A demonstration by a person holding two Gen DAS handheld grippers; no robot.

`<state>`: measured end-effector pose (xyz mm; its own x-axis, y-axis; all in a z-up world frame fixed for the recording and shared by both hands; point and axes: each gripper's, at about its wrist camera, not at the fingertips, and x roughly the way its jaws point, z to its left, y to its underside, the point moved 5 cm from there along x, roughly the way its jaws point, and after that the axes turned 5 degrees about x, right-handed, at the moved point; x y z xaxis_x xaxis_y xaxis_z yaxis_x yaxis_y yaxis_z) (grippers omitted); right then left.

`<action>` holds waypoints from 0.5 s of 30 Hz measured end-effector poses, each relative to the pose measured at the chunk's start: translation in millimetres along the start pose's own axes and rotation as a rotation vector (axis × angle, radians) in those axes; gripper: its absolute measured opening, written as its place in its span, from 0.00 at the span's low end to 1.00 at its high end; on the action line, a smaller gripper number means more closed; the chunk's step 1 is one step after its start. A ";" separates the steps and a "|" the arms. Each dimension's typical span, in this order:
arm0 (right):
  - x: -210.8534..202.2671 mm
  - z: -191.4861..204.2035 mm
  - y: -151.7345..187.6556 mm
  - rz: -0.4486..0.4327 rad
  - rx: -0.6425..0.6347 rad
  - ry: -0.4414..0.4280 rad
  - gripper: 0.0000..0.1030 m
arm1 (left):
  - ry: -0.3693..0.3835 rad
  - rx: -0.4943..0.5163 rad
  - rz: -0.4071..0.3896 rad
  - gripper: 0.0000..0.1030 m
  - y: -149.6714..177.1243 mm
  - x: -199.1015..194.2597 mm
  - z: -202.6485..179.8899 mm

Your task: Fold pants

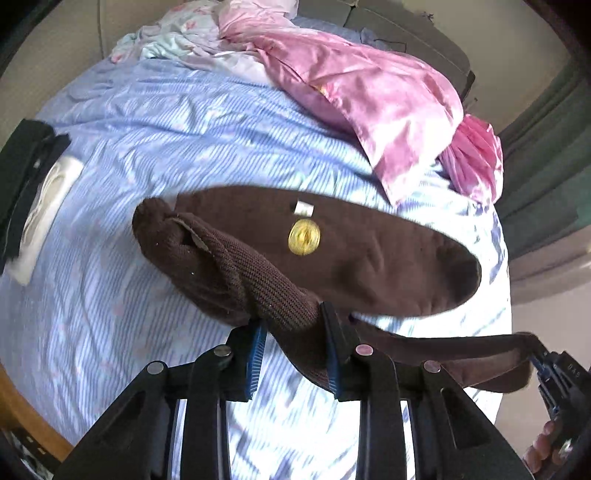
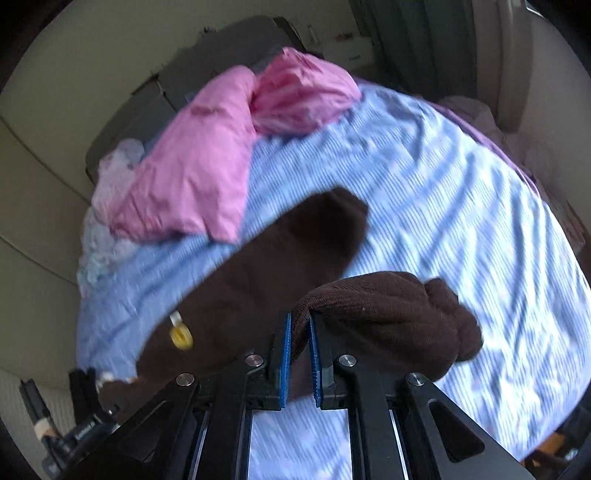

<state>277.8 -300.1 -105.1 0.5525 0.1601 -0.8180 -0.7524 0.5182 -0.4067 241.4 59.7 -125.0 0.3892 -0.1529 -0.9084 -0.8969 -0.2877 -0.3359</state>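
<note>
The whole scene was set on a bed covered with a blue-and-white striped sheet (image 1: 155, 122), pretty rumpled and blurred in both views. A crumpled pink satin cover (image 1: 373, 96) was piled toward the far end, with a pale floral-print cloth (image 1: 173, 33) bunched beside it against a dark grey headboard (image 1: 402, 33). Cream walls were seen behind, dark green curtains (image 1: 550, 162) off to one side, and a wooden bed edge (image 1: 22, 406) down low. A black-and-white folded item (image 1: 40, 199) was laid near the sheet's far-left edge.

The dark brown knit pants (image 1: 369, 254) were held up above the sheet, stretched between the two tools, a round gold tag (image 1: 304, 236) and small white label (image 1: 303, 208) showing. The left gripper (image 1: 295, 354) was clamped on a bunched ribbed part, blue pads (image 1: 255, 354) pressed into the fabric. The right gripper (image 2: 300, 354) was pinched tight on another ribbed fold of the same pants.
</note>
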 end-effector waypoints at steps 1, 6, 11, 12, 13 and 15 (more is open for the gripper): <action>5.5 7.4 -10.5 -0.009 -0.004 0.000 0.10 | -0.001 -0.004 0.001 0.28 -12.9 7.1 -1.0; 51.1 33.3 -52.6 -0.006 -0.023 0.018 0.10 | -0.020 -0.028 0.022 0.28 -79.1 54.2 -9.1; 125.5 40.4 -83.0 0.071 -0.013 0.059 0.10 | -0.068 -0.032 0.100 0.29 -111.8 109.6 -7.7; 137.9 41.0 -86.9 0.088 -0.005 0.062 0.10 | -0.080 -0.032 0.115 0.30 -115.8 121.0 -7.5; 151.9 41.4 -90.0 0.105 0.001 0.064 0.10 | -0.092 -0.028 0.124 0.31 -118.8 130.5 -6.9; 172.0 45.4 -93.8 0.128 -0.021 0.070 0.10 | -0.113 -0.023 0.137 0.32 -120.7 143.4 -4.9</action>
<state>459.7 -283.1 -189.2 0.4258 0.1640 -0.8898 -0.8228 0.4793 -0.3054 406.5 67.9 -213.5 0.2362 -0.0851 -0.9680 -0.9344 -0.2932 -0.2022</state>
